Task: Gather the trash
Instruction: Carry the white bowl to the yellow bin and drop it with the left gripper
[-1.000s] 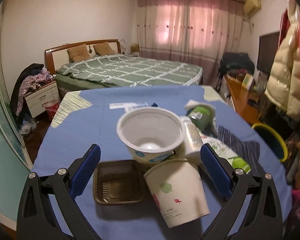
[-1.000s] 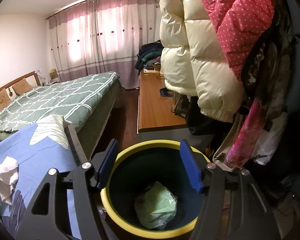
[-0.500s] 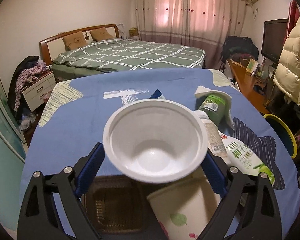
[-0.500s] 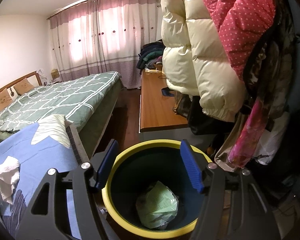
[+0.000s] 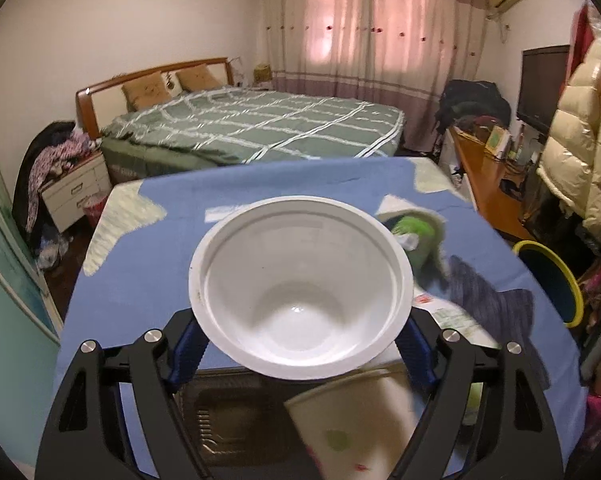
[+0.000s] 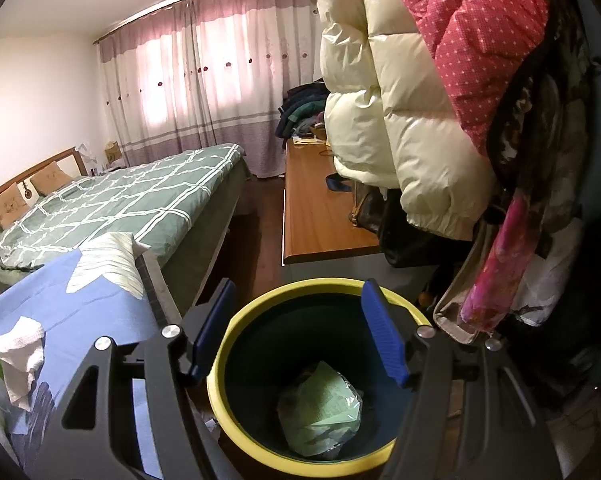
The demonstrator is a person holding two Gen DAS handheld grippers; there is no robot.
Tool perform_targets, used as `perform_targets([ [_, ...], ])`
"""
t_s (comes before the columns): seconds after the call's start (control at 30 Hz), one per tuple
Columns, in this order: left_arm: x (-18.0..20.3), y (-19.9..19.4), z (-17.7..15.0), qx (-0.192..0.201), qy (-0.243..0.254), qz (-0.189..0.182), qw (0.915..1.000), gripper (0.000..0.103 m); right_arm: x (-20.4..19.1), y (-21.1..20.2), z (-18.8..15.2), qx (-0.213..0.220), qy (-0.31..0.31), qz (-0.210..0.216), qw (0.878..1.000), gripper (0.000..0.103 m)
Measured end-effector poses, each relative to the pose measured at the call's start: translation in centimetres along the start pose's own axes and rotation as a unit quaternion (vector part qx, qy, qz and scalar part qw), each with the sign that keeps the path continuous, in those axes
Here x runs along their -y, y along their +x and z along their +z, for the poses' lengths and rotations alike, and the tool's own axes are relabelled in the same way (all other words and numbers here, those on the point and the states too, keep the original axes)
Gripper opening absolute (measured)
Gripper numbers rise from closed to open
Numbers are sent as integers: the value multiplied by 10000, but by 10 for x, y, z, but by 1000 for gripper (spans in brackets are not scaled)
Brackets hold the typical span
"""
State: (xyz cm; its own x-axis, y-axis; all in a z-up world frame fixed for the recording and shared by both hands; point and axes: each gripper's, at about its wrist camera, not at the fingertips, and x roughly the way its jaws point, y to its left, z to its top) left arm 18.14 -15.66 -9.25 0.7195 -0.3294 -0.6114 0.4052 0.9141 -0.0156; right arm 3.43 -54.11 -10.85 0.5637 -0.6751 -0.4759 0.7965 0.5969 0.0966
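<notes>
My left gripper [image 5: 300, 340] is shut on a white plastic bowl [image 5: 300, 292], held above the blue table [image 5: 140, 272]. Below it lie a paper cup [image 5: 352, 420] on its side and a brown plastic tray [image 5: 236, 416]. A green bottle under a tissue [image 5: 416, 236] and a flat carton [image 5: 452, 316] lie to the right. My right gripper [image 6: 296, 332] is open and empty, above the yellow-rimmed trash bin [image 6: 260, 440]. The bin holds a crumpled green wrapper [image 6: 320, 412].
The bin also shows at the table's right edge in the left wrist view [image 5: 556, 280]. Hanging coats [image 6: 420, 100] crowd the right of the bin. A wooden desk [image 6: 316, 208] stands behind it, and a bed [image 5: 252, 128] beyond the table. A tissue [image 6: 16, 356] lies on the table corner.
My left gripper has closed on the white bowl and lifted it off the table toward the camera. The right gripper has stayed open over the bin.
</notes>
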Motion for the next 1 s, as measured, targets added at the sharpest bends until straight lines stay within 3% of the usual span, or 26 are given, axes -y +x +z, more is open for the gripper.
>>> perform_targets([
  [0.2,47,-19,20,60,267,-511,9983,80,10,-3,0,-144,99,219,9996,62],
  [0.4,131,-8,40,-24,767,-1118,9908,80,42,-31,2,-251,45,510,9984,63],
  [0.53,202,15,50,-292,1039,-1692,9797,80,65,-48,-4,-320,-126,625,9975,65],
  [0.7,287,48,55,-675,1390,-2123,9649,80,93,-64,-18,-411,-149,728,9964,66],
  [0.87,360,81,55,-987,1695,-2302,9532,80,114,-66,-24,-492,-51,791,9956,66],
  [1.0,402,106,50,-1148,1874,-2268,9488,80,130,-64,-22,-500,150,774,9956,66],
])
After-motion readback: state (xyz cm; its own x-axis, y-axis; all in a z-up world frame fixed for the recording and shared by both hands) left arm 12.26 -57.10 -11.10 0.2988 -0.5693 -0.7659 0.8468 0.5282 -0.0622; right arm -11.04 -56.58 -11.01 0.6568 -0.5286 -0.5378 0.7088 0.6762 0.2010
